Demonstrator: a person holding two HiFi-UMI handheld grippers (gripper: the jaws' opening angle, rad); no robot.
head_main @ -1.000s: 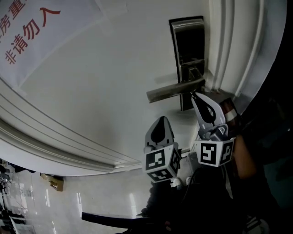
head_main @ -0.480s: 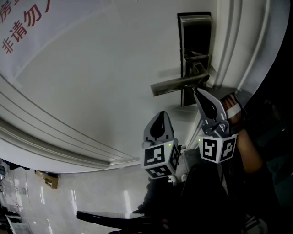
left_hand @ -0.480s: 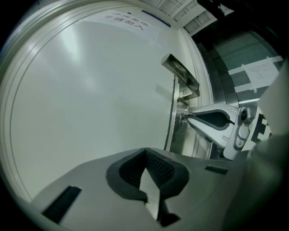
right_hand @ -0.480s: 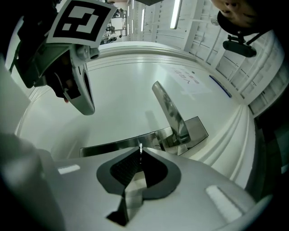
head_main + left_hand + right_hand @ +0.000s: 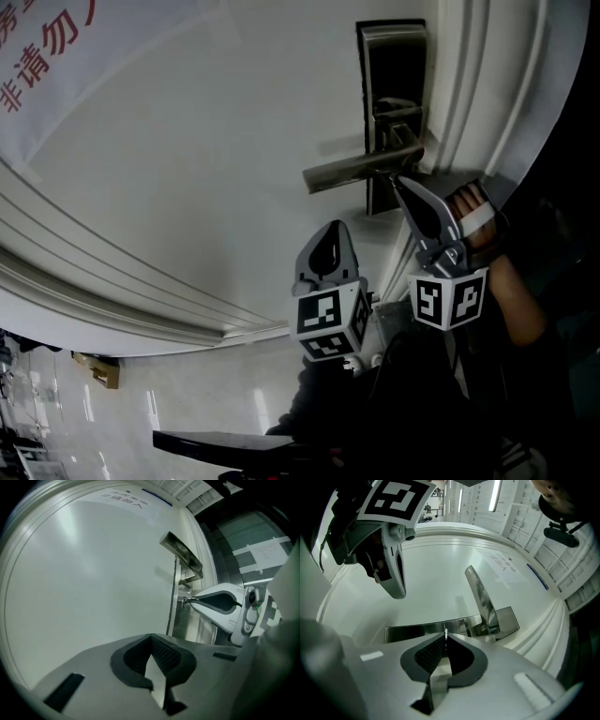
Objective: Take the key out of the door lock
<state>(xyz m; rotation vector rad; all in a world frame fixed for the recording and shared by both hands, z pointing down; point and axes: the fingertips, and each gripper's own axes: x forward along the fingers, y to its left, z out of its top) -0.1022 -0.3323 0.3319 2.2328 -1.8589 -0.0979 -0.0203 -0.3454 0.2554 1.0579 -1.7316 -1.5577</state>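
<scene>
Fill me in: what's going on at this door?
A person is working at a white door with a hand-held gripper in each hand. The right gripper is shut on a small metal key at the dark steel lock plate, just under the silver lever handle. The key does not look pulled clear yet. The left gripper hangs alongside, jaws together, empty.

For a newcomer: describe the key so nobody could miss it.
On the white door, find the metal lock plate with its lever handle. Just below the lever, the key is a thin sliver, not a broad bar, pinched at the right gripper tips.
</scene>
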